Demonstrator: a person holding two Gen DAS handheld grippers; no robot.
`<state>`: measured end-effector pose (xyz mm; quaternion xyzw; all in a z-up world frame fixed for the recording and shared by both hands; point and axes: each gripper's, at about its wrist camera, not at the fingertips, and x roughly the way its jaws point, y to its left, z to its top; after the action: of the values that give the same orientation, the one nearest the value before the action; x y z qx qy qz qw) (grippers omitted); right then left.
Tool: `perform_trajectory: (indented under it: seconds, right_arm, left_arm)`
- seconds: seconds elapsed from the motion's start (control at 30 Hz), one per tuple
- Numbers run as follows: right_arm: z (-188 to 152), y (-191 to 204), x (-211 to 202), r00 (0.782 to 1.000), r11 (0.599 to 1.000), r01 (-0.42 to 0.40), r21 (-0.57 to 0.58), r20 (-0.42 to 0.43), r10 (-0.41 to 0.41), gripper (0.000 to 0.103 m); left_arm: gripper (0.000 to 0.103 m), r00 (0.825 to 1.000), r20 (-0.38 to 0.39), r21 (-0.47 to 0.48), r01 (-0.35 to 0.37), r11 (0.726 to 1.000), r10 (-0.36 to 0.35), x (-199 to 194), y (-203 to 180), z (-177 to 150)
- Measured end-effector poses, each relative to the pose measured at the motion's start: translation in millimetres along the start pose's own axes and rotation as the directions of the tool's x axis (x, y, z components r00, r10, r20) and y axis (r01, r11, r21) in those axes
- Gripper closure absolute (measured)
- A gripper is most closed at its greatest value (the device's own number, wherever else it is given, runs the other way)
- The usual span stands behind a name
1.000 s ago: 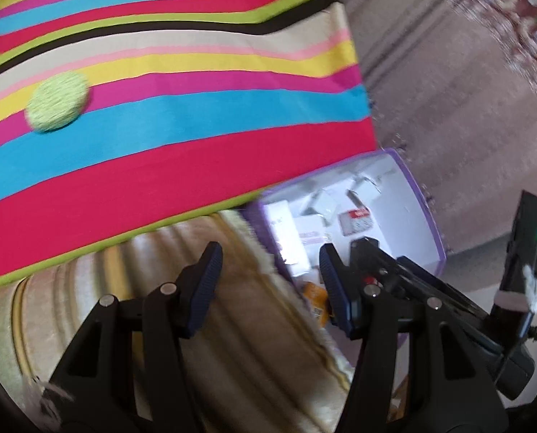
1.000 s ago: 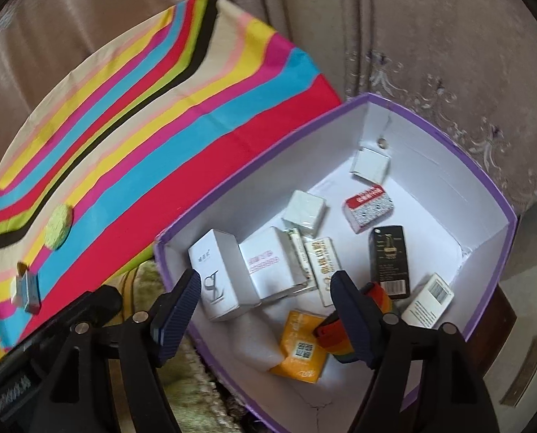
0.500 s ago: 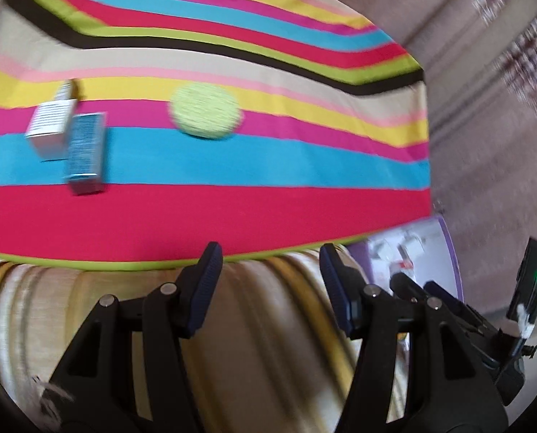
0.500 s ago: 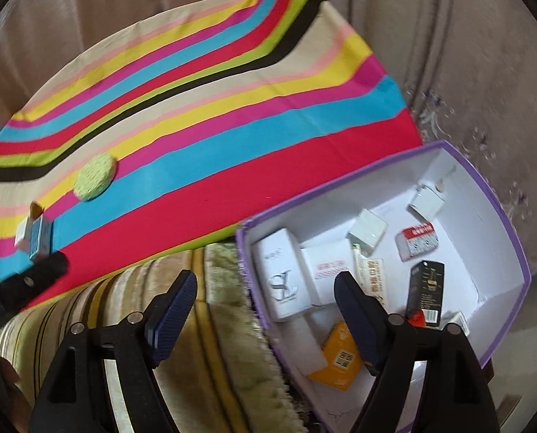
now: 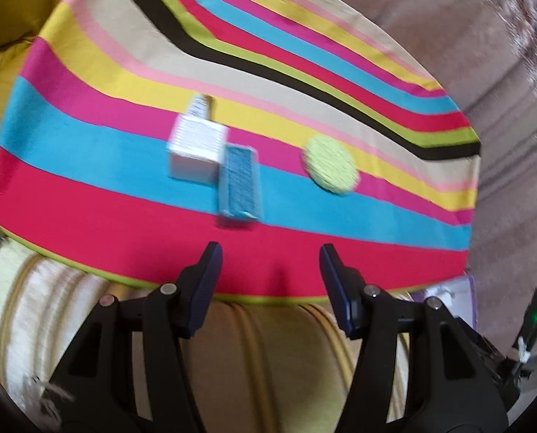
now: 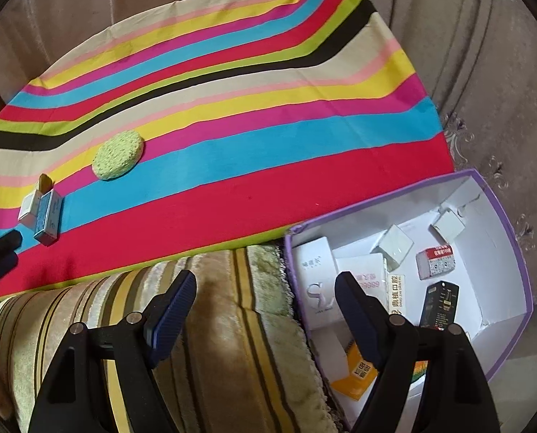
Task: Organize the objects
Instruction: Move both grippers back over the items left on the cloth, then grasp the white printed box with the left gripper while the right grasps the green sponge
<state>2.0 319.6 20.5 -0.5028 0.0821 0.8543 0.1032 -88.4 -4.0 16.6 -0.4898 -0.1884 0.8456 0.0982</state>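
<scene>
A white box point(image 5: 196, 151) and a blue box point(image 5: 239, 187) lie side by side on the striped cloth point(image 5: 124, 213), with a round green pad point(image 5: 331, 164) to their right. My left gripper point(image 5: 270, 256) hovers open and empty over the cloth's red stripe, just short of the blue box. In the right wrist view the same blue box point(image 6: 48, 222), white box point(image 6: 30, 207) and green pad point(image 6: 118, 155) sit at the left. My right gripper point(image 6: 264, 285) stands open and empty over the striped plush cover point(image 6: 232, 324), beside the purple-rimmed box point(image 6: 517, 245) holding several small packages.
Brownish curtains point(image 6: 485, 54) hang behind and to the right of the cloth. A yellow cushion point(image 5: 1, 83) lies at the far left. The left gripper's tip point(image 6: 1, 249) shows at the left edge of the right wrist view.
The left gripper swung left from the purple box to the cloth, bringing both boxes into view. The right gripper shifted left off the box to the plush cover and opened slightly wider.
</scene>
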Motion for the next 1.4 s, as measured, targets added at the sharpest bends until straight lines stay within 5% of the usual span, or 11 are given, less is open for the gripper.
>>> perform_trajectory:
  seconds: [0.63,0.73,1.4]
  right_arm:
    - [19.2,44.3,16.4,1.000,0.992,-0.022,-0.120,0.018,0.024,0.023]
    - [24.9,55.0,20.3,0.999,0.988,-0.023,-0.152,0.022,0.027,0.023]
    - [90.7,160.5,73.3,0.991,0.953,-0.057,-0.298,0.097,0.089,0.020]
  left_arm:
    - [0.046,0.990,0.000,0.047,-0.141,0.989,0.141,42.1,26.4,53.4]
    - [0.054,0.988,-0.029,0.064,-0.148,0.987,0.150,53.6,29.4,58.7]
    - [0.054,0.991,0.023,0.054,-0.132,0.990,0.131,47.8,37.1,52.4]
